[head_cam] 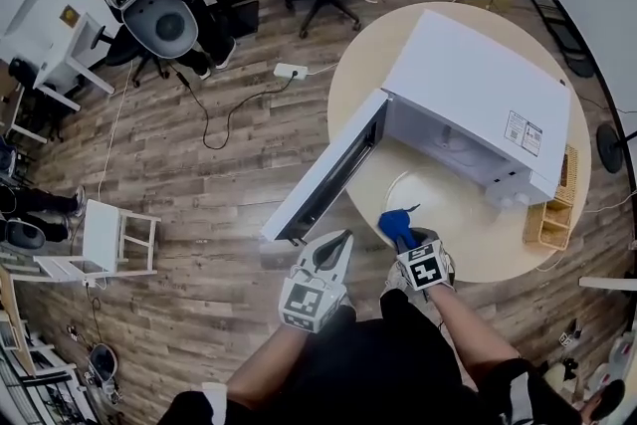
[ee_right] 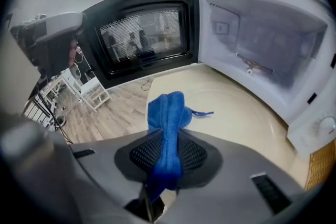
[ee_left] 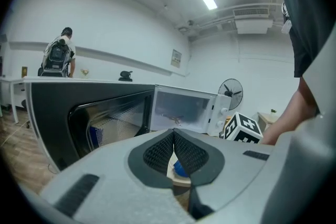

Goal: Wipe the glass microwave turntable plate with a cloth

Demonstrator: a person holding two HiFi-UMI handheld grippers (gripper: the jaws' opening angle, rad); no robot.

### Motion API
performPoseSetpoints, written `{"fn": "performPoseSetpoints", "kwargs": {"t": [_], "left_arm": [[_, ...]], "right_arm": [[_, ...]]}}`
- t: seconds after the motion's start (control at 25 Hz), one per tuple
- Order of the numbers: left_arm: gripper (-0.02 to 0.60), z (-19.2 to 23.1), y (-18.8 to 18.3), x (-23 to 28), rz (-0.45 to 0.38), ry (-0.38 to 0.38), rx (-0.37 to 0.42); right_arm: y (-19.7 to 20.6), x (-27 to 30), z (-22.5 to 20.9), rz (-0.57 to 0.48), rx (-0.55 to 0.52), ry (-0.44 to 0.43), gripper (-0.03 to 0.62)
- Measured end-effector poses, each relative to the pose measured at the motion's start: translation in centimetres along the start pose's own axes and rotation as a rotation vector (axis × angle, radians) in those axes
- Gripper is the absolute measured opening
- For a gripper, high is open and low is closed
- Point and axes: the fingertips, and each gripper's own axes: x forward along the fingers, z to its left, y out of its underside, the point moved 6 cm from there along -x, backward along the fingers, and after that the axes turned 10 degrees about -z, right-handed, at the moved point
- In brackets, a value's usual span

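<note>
Head view puts the glass plate (head_cam: 430,191) on the table (head_cam: 360,87) by the microwave (head_cam: 478,85), left gripper view shows the left gripper (ee_left: 173,136) pressed together and empty, and right gripper view shows the right gripper (ee_right: 168,136) pinching the cloth (ee_right: 167,113) (bunched), so the unheld plate could skid.

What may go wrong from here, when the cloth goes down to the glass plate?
The glass plate lies unheld on the table near its edge, and the left gripper is shut, away from it; wiping may slide it. The right gripper pinches the blue cloth as a narrow bundle, so its jaw tips might scrape the glass.
</note>
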Motion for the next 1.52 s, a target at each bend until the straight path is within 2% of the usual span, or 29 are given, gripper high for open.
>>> {"fn": "performPoseSetpoints", "kwargs": {"t": [0.24,0.96,1.24,1.52], "left_arm": [[0.006,-0.1,-0.3,0.3,-0.009,0.008,-0.009],[0.006,-1.6,-1.2,3.0,-0.035,0.074,-0.001],[0.006,-3.6,-2.2,4.2,-0.066,0.114,0.013],[0.006,-4.8,-2.2,4.6,-0.064,0.145,0.020]], "right_arm": [[0.0,-0.5,-0.8,0.018,0.005,0.021,0.077],[2.6,-3.7,-8.1,0.059,0.060,0.209,0.083],[2.6,-4.2,-9.7,0.070,0.014,0.274,0.083],[3.2,-5.0,-11.9,0.103,0.024,0.355,0.084]]}}
